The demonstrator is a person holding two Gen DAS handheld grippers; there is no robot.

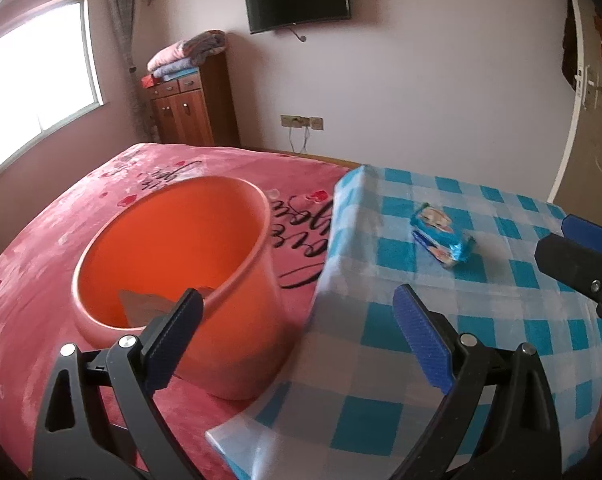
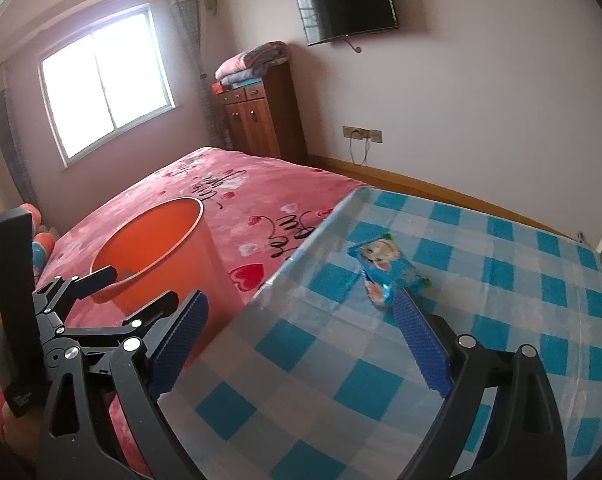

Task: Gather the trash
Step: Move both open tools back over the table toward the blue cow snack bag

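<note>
On the pink bedspread (image 1: pixel 61 240) in the left wrist view, the orange bin (image 1: pixel 173 264) stands upright at about ten o'clock from the left gripper (image 1: pixel 297 332), whose jaws are spread wide with nothing between them; a brownish scrap (image 1: pixel 141 304) already lies inside the bin, which suggests part of the collecting is done. The blue snack wrapper (image 1: pixel 441 236) sits on the blue checked cloth (image 1: pixel 381 360) at about one o'clock, well apart from the bin, and the right gripper (image 1: pixel 573 256) enters from three o'clock near it. In the right wrist view, the right gripper (image 2: pixel 301 336) is likewise wide open and empty, with the wrapper (image 2: pixel 385 272) at about one o'clock, just beyond its right fingertip (image 2: pixel 405 308) and not yet between the pads. The bin (image 2: pixel 153 248) lies at ten o'clock, and the left gripper (image 2: pixel 133 284) hovers at its rim. Judging from this, the wrapper is the one visible piece left: it remains to be grasped, carried across and dropped in.
</note>
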